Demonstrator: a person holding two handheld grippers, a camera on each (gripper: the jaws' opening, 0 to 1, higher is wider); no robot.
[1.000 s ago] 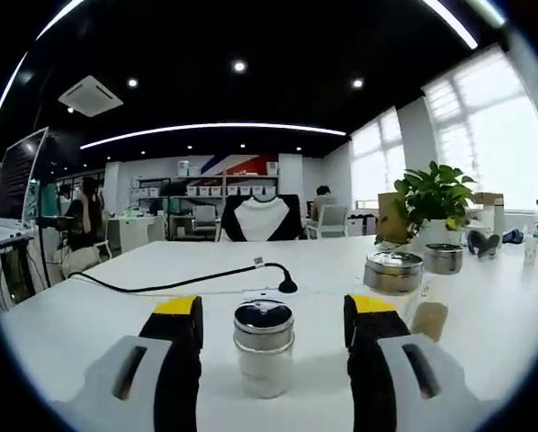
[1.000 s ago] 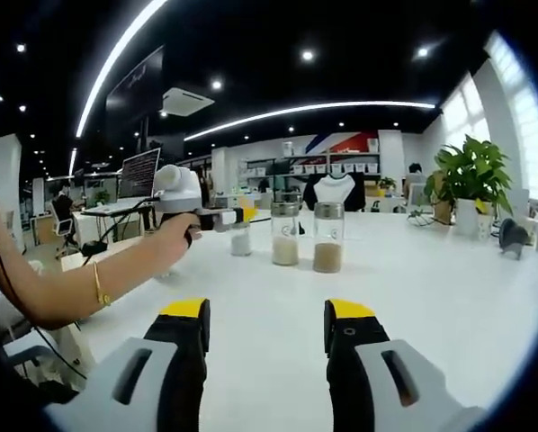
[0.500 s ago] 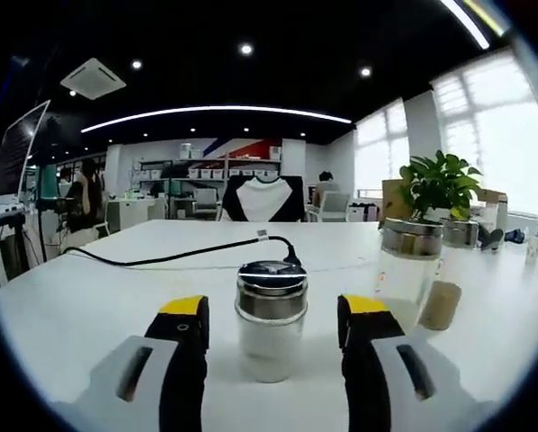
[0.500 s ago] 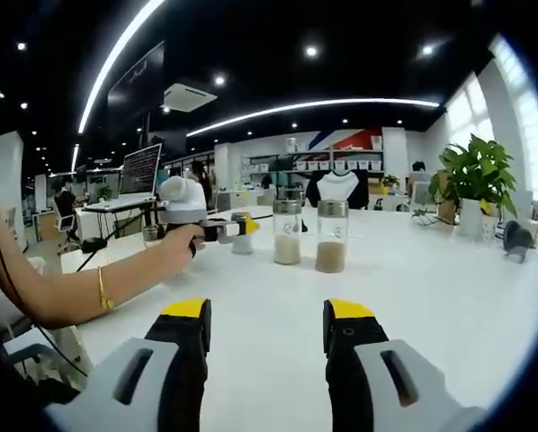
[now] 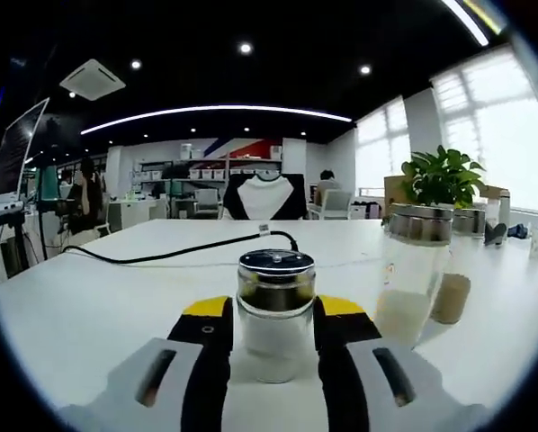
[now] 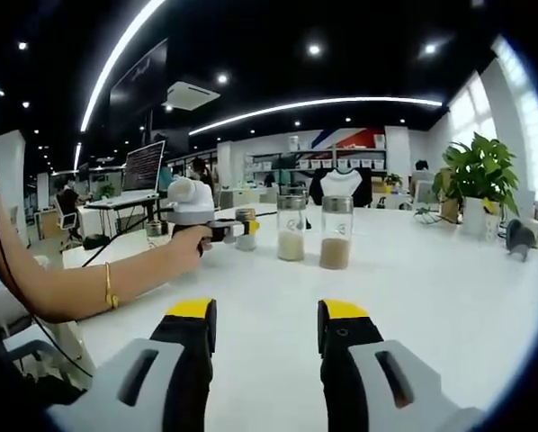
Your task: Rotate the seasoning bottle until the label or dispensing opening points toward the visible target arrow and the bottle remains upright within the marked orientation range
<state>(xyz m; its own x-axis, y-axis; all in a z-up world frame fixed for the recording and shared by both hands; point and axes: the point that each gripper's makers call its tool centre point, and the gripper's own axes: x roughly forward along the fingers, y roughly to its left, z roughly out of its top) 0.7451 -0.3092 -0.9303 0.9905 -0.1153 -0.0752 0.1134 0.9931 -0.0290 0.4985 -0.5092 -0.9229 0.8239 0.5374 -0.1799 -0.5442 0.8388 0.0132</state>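
I've got the left gripper (image 5: 272, 317) closed in on the small seasoning bottle (image 5: 275, 315), a short clear jar w/ a metal cap, standing upright on the white table (image 5: 98, 306); the 2 yellow-tipped jaws sit tight against its sides, so I read this as pinching the bottle, grasp step just made, rotation not yet begun. In the right gripper view the same bottle (image 6: 245, 229) shows far off at the tip of the left gripper (image 6: 228, 227), held in the person's hand (image 6: 190, 241). Just to its right stand 2 taller jars: one w/ pale powder (image 5: 410, 274), one w/ brown powder (image 5: 455, 274) behind it, near but apart from my bottle. The right gripper (image 6: 265, 328) is idle, jaws spread w/ nothing between them, hovering over bare table well apart from the jars. A black cable (image 5: 174, 255) lies across the table beyond. I can't make out any target arrow, label or opening from here, so direction is a guess. Next move, I reckon: twist the wrist about the bottle's vertical axis, keep it flat on the table, don't tip it, and watch clearance to the pale jar.
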